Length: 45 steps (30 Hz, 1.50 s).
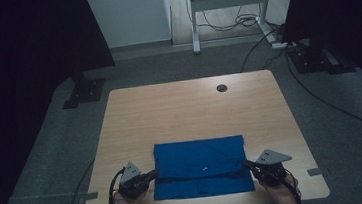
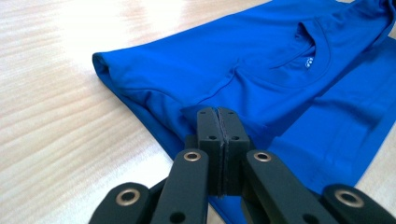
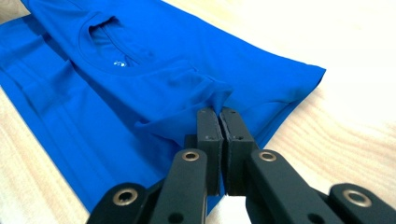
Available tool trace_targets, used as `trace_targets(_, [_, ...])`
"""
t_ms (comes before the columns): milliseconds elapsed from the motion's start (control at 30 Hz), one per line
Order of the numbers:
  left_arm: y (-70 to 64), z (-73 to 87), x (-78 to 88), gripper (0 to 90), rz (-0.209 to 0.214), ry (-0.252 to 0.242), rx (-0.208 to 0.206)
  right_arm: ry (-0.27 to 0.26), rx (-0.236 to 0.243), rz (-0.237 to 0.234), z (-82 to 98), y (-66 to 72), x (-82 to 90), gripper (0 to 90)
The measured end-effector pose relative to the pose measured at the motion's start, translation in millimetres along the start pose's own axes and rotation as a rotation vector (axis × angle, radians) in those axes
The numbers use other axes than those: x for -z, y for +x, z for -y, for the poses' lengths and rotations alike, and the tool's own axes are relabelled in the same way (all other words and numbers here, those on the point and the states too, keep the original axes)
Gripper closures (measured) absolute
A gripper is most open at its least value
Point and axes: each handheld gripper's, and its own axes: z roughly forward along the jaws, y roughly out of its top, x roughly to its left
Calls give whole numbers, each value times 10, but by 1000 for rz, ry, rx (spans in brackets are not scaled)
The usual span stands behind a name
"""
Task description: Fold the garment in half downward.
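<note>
Blue T-shirt (image 1: pixel 200 166) lies folded at counter (image 1: pixel 184 106) near edge w/ left hand-held gripper (image 1: pixel 151 175) and right hand-held gripper (image 1: pixel 249 165) each clamped on a side edge, prob. to lift both sides evenly for next fold.

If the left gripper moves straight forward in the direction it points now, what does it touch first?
Most likely the blue shirt. The left gripper has its jaws shut and points over the shirt's folded edge. Whether it already touches the fabric is unclear.
</note>
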Motion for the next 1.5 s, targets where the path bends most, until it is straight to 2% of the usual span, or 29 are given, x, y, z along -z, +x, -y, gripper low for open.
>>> trace_targets(167, [34,74,-72,893,-6,46,22,52,-30,-16,133,-26,-83,865])
trace_targets(200, [45,103,-119,891,-8,69,31,60,-40,-23,163,-39,-105,858])
trace_targets(267, [60,122,-144,886,1,66,42,78,-54,-30,212,-58,-142,844])
trace_targets(367, [71,127,-145,852,9,64,46,69,-75,-43,237,-87,-143,824])
trace_targets(433, [77,131,-148,715,-9,77,51,65,-82,-43,241,-99,-139,771])
trace_targets(500, [104,131,-136,623,-7,75,62,63,-92,-43,246,-110,-136,701])
trace_targets(533, [117,125,-128,533,-23,73,58,63,-95,-37,248,-117,-135,642])
trace_targets(600, [154,107,-112,389,-17,71,58,59,-110,-28,247,-138,-133,522])
trace_targets(667, [179,79,-95,301,-16,50,66,52,-112,-15,237,-158,-132,428])
trace_targets(767, [199,32,-97,216,-10,39,66,39,-117,-10,218,-184,-140,320])
trace_targets(900, [208,9,-136,174,-10,45,58,44,-102,-1,209,-196,-169,228])
trace_targets(1033, [204,1,-168,163,-20,50,40,38,-111,6,207,-207,-187,178])
trace_targets(1300, [161,-62,-181,159,-14,28,11,26,-118,17,161,-221,-193,133])
trace_targets(1500, [117,-134,-208,153,-12,13,-16,31,-95,11,109,-198,-218,123])
